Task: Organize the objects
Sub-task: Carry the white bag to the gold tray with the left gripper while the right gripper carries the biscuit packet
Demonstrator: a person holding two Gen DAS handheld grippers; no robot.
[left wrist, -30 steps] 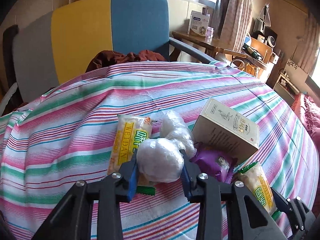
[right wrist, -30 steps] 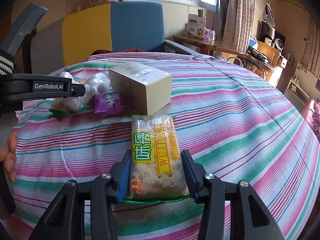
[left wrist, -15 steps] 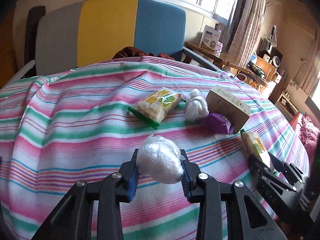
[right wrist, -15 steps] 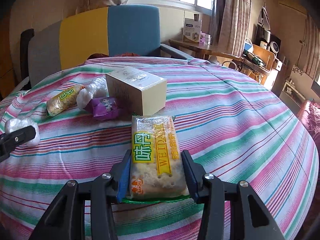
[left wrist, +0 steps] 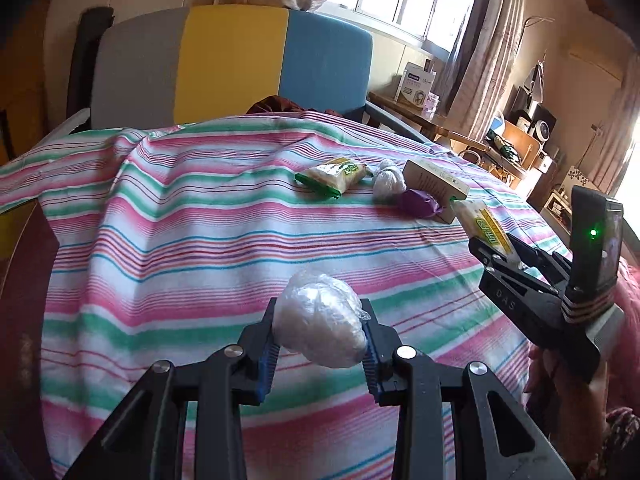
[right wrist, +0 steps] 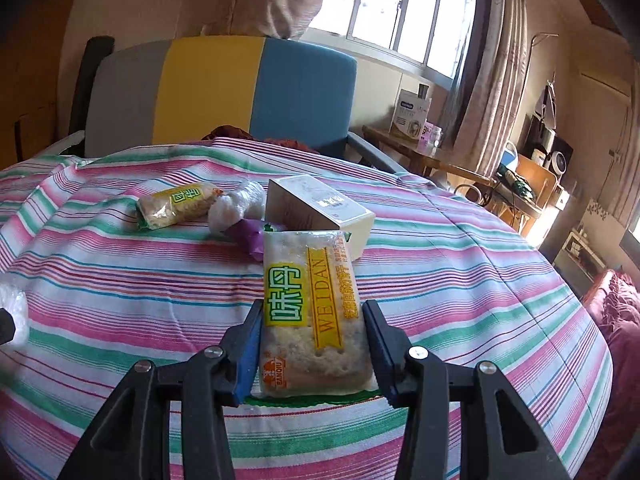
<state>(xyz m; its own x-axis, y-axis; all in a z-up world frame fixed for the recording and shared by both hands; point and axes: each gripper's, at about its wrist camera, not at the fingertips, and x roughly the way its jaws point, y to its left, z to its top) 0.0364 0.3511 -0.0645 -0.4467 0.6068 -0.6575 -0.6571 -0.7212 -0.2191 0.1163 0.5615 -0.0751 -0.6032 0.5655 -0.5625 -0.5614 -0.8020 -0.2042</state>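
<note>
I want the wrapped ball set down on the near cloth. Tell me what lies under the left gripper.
Nothing visible does. The left gripper holds the wrapped ball over bare striped tablecloth; the other snacks lie farther back, beside the box.

Purple packet (right wrist: 251,236) half hidden behind held cracker pack (right wrist: 310,312).

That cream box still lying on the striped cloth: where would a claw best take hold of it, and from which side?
Probably across the two long flat side faces of the cream box, coming from the near, open end. It lies on its side, and the purple packet and the white wrapped bundle crowd its left, so a closing claw should stay toward the clear right end.
</note>
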